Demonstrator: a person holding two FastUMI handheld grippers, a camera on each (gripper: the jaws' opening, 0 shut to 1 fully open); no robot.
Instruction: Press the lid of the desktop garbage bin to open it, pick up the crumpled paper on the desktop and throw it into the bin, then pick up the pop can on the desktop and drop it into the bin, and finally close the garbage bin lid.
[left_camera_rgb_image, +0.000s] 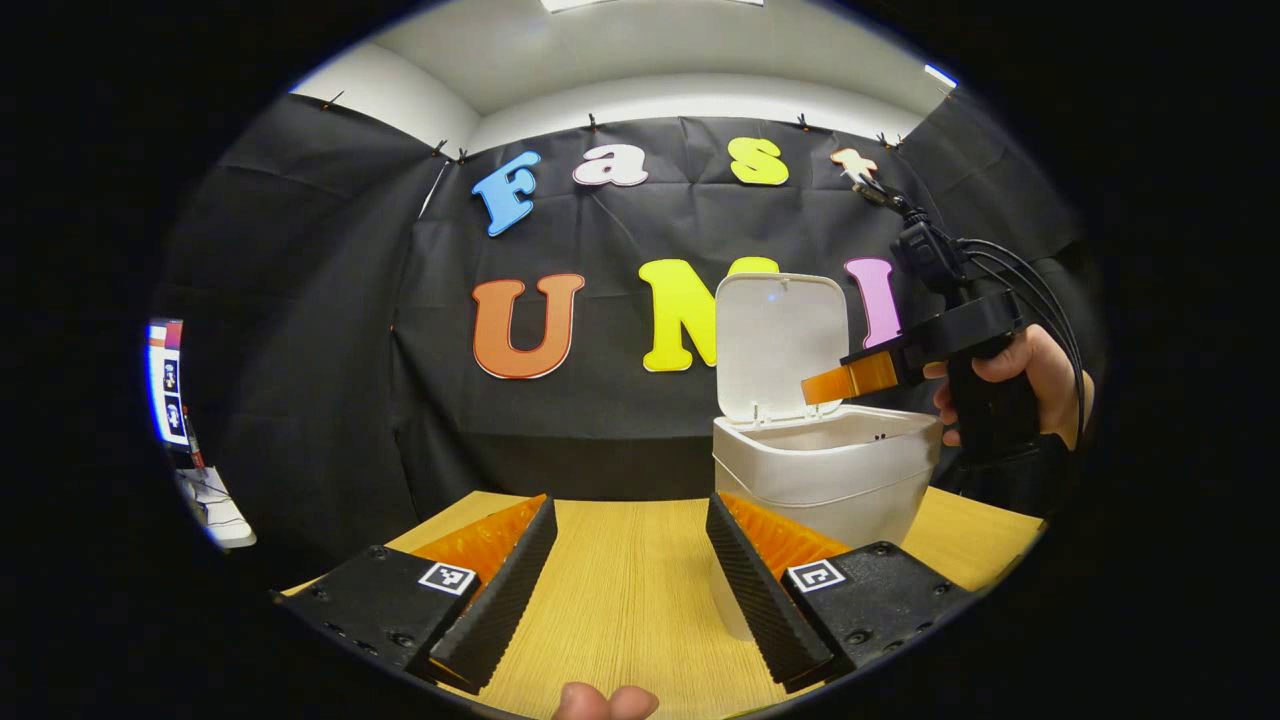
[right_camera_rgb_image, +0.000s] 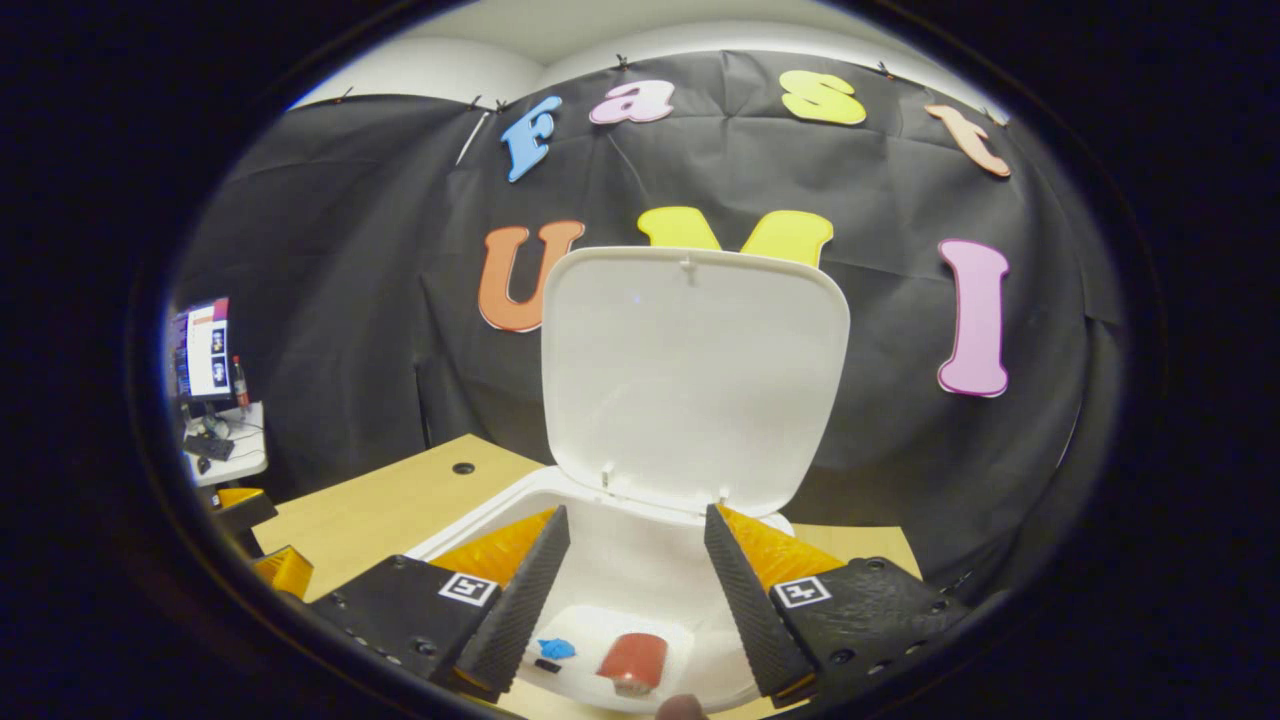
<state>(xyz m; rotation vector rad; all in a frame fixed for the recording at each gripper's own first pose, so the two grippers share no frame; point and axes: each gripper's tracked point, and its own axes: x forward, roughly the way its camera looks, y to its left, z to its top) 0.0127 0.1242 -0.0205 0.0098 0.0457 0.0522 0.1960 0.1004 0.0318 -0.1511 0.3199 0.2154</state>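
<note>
Pop can (right_camera_rgb_image: 633, 662) in open bin (right_camera_rgb_image: 520, 500), R gripper (right_camera_rgb_image: 635, 590) above, jaws apart.

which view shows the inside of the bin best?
Right gripper view: it looks down into the open white plastic garbage bin, showing the red pop can on its floor. Left gripper view shows the bin side-on, interior hidden.

Bin (left_camera_rgb_image: 830, 470): stands on the table (left_camera_rgb_image: 620, 580), toward its right in the left gripper view.
Lid (right_camera_rgb_image: 690, 370): upright behind the bin's opening, hinged at the rear rim.
Pop can (right_camera_rgb_image: 633, 662): lies inside the bin on its floor.
Right gripper (left_camera_rgb_image: 825, 385): above the bin's opening.
Left gripper (left_camera_rgb_image: 630, 590): over the table, left of and before the bin.
Monitor (right_camera_rgb_image: 205, 350): far left, off the table.
</note>
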